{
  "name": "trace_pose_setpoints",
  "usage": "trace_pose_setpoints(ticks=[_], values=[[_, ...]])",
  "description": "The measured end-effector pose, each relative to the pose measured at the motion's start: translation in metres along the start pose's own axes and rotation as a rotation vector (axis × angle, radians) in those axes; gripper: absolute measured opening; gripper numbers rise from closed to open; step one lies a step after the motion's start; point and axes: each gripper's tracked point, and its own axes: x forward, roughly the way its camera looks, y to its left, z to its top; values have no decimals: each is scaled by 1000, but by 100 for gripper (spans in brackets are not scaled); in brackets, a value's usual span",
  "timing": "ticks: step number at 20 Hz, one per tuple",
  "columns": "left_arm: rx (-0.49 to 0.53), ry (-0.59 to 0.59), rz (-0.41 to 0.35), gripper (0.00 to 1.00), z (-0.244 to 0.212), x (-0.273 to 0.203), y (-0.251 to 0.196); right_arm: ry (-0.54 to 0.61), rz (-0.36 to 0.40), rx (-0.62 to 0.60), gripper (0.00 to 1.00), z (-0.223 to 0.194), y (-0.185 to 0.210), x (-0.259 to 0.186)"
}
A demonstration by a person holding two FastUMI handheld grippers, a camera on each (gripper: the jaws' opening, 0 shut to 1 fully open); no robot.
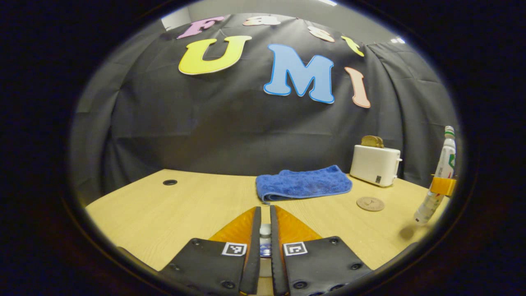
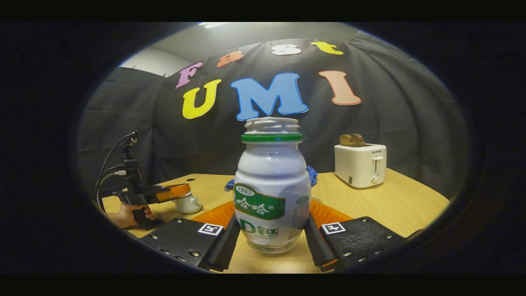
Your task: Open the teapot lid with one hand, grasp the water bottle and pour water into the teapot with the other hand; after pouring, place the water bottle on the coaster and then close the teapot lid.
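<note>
My left gripper [image 1: 265, 211] is shut on the small knob of the teapot lid [image 1: 265, 234], which shows pale between its fingers. In the right gripper view that same gripper [image 2: 174, 191], held by a hand [image 2: 123, 214], sits on top of the white teapot [image 2: 188, 204] at the table's left; I cannot tell whether the lid is raised. My right gripper [image 2: 271, 207] is shut on the uncapped water bottle [image 2: 271, 181], white with a green label and neck ring. The left gripper view shows the bottle [image 1: 441, 164] tilted at far right. A round brown coaster [image 1: 370, 204] lies on the table.
A folded blue cloth [image 1: 303, 183] lies mid-table in front of the booth wall. A white toaster [image 1: 375, 164] with bread in its slot stands at the back right. A cable hole [image 1: 169, 182] is in the wooden table [image 1: 164, 213] at far left.
</note>
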Motion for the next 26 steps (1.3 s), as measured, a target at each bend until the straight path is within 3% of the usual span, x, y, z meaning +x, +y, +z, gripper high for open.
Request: trace_pose_setpoints(ticks=[2, 4, 7, 10, 17, 21, 26], values=[[-3, -19, 3, 27, 11, -6, 1, 10, -1, 2, 72, -3, 0, 2], [12, -57, 23, 50, 24, -17, 5, 8, -7, 0, 72, -2, -4, 5], [-10, -131, 0, 65, 52, -47, -1, 20, -21, -31, 72, -2, -15, 19], [-32, -159, -24, 92, 58, -85, -9, -6, -44, -75, 72, 9, -28, 37], [-83, -223, 3, 94, 82, -154, 7, 7, -120, -111, 72, 17, -70, 126], [-73, -178, 8, 93, 64, -152, 13, 63, -128, -114, 72, -6, -78, 162], [-47, -178, 13, 94, 62, -152, 13, 61, -138, -99, 73, -10, -86, 176]])
